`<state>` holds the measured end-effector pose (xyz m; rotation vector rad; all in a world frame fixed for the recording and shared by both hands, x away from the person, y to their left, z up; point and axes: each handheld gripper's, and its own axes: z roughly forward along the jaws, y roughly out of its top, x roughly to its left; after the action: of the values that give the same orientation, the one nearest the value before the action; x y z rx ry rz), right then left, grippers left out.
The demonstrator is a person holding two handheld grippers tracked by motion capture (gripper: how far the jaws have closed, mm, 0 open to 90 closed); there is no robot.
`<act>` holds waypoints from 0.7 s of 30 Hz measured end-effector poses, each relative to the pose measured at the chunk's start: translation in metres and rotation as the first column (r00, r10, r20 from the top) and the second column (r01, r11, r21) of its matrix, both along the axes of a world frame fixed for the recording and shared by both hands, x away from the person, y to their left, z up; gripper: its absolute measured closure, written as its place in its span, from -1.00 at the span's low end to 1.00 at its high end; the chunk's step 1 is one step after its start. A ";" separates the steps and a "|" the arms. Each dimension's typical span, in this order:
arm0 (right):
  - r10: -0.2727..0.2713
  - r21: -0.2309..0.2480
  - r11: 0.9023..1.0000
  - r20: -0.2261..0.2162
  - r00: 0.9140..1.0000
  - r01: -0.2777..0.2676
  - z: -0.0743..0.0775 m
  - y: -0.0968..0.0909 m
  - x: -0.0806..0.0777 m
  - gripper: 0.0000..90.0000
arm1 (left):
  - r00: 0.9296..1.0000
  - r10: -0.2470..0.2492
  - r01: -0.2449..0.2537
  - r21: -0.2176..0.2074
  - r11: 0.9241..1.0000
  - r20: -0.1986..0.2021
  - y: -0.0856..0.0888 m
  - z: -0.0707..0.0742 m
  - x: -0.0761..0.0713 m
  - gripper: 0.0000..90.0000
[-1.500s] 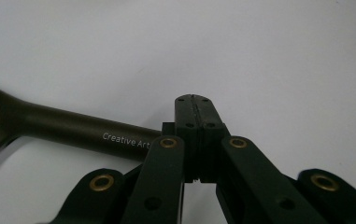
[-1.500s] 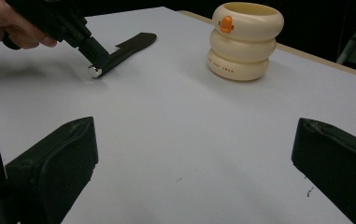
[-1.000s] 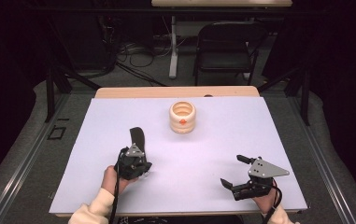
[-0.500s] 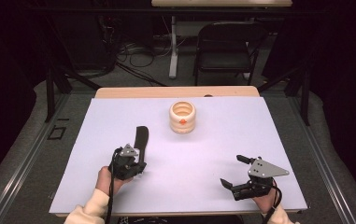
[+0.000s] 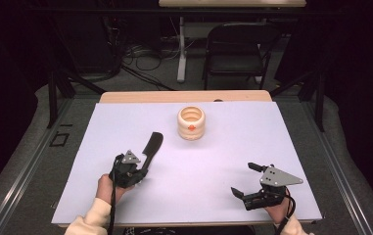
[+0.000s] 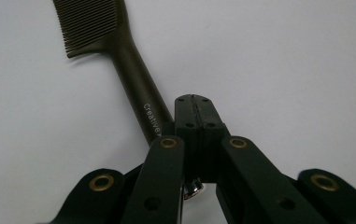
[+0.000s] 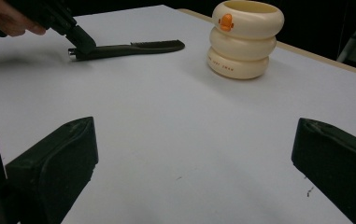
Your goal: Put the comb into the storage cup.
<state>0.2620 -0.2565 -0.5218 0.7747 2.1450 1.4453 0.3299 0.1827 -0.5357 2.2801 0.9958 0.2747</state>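
Note:
A black comb (image 5: 151, 147) lies flat on the white table (image 5: 223, 161), teeth toward the far side. In the left gripper view the comb (image 6: 119, 51) runs from upper left down under my jaws. My left gripper (image 5: 141, 170) is shut, its pads pressed together (image 6: 194, 109) with nothing between them, the tips over the comb's handle end. From the right gripper view, the left gripper (image 7: 81, 41) touches the comb (image 7: 133, 47) near its metal-tipped end. My right gripper (image 5: 243, 179) stands open near the front right, nothing between its jaws (image 7: 194, 158).
A cream ringed cup (image 5: 191, 123) with an orange mark stands upright at the table's far middle; it is also at the upper right of the right gripper view (image 7: 245, 39). A folding chair (image 5: 235, 49) and cables lie beyond the table's far edge.
My left gripper has shifted a little to the left and toward the person. The comb now stretches out longer, its toothed end pointing farther to the far right. The right gripper has stayed still.

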 end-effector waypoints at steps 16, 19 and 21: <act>-0.001 0.000 1.000 -0.002 1.000 0.001 0.000 0.000 0.000 -1.00 | 1.000 0.017 -0.018 0.046 0.999 0.024 0.006 -0.002 0.003 1.00; -0.002 0.001 1.000 -0.003 1.000 0.002 0.000 0.000 0.000 -1.00 | 0.999 0.030 -0.031 0.043 0.999 0.025 0.009 -0.002 0.004 1.00; -0.002 -0.001 1.000 -0.005 1.000 0.002 0.000 0.000 0.000 -1.00 | 0.999 0.035 -0.036 0.043 0.998 0.024 0.011 -0.002 0.005 1.00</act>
<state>0.2622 -0.2564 -0.5220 0.7801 2.1479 1.4422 0.3350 0.1941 -0.5377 2.2952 1.0284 0.3404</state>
